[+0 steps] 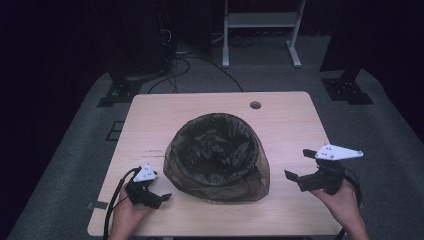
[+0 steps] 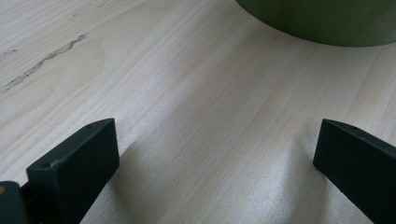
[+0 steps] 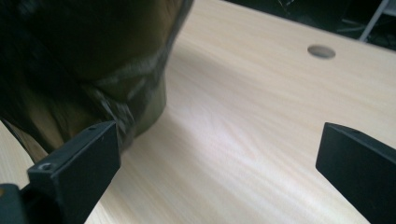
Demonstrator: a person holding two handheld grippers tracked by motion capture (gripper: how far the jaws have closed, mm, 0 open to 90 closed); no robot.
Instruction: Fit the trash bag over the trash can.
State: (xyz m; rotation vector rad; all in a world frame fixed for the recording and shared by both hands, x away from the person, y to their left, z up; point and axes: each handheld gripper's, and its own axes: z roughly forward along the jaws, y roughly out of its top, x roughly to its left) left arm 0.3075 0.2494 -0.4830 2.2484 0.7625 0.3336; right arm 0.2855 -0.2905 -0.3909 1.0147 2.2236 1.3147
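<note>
A bin lined with a black bag (image 1: pixel 216 157) stands mid-table (image 1: pixel 285 115). The left gripper (image 1: pixel 159 197) and right gripper (image 1: pixel 296 165) flank it, fingers released and empty. The left gripper view shows the bin's bare olive wall (image 2: pixel 322 21); the right gripper view shows draped bag (image 3: pixel 84 60).

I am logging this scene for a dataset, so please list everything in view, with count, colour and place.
Bin: one, green, middle of the table.
Bag: one, black, lining the bin and draped over its rim.
Table: one, pale wood, centre of the room.
Cable hole: one, round, far right of the tabletop.
Metal frame: one, white, on the floor behind the table.
Left gripper: one, black, open, near left of the bin.
Right gripper: one, black, open, right of the bin.
Hands: two, at the near edge.
</note>
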